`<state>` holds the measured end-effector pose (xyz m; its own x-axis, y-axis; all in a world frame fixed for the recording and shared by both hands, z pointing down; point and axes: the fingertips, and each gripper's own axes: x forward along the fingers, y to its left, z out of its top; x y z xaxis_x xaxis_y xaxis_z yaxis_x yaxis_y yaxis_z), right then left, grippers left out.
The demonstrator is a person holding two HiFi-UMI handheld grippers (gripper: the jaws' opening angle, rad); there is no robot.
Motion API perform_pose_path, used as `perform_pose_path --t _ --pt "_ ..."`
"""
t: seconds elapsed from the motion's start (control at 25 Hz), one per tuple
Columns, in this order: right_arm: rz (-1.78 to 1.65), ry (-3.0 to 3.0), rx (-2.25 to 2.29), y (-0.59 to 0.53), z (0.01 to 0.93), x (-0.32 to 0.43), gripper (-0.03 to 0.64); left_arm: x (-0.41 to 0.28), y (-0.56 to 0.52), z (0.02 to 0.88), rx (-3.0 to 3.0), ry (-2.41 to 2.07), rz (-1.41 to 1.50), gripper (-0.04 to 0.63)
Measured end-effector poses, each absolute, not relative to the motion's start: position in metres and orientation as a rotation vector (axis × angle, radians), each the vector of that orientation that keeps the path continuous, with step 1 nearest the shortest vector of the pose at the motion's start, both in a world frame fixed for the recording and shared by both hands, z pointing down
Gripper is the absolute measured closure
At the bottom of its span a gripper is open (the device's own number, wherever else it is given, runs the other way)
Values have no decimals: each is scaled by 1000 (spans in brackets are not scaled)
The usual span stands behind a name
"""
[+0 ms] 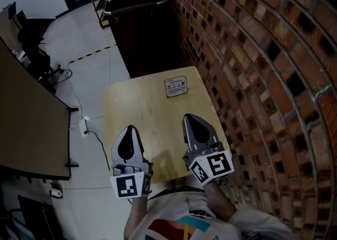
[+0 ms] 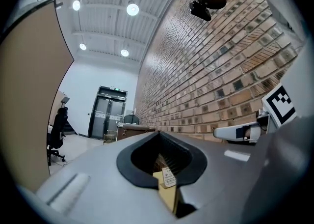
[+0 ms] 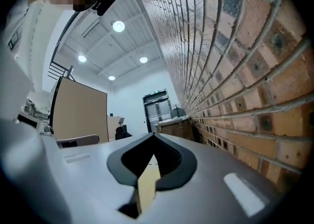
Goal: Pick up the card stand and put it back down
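Right gripper [image 1: 190, 120]: jaws pressed together, nothing between.
Left gripper [image 1: 129, 130]: jaws likewise together, empty.
Position: both low over near end of table [image 1: 138, 108], side by side.
Stand [image 1: 175, 87]: at far end of table, well apart from both grippers, close to wall [image 1: 253, 76].
Risk, closed approach: likely to shove or topple stand if reached with jaws unopened.
Risk, light stand: may slide toward far edge under a glancing touch.
Risk, wall: little room on right side; could scrape brick while reaching.
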<state>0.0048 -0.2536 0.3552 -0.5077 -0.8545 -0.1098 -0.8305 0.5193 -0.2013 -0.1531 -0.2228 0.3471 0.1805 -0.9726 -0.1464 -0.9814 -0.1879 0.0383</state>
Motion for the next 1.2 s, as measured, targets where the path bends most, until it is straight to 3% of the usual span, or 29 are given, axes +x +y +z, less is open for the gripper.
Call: perform_pose_path --t 1.2 --pt "-102 2624 -1435 -242 351 -9 617 -166 -211 342 -2344 1978 238 591"
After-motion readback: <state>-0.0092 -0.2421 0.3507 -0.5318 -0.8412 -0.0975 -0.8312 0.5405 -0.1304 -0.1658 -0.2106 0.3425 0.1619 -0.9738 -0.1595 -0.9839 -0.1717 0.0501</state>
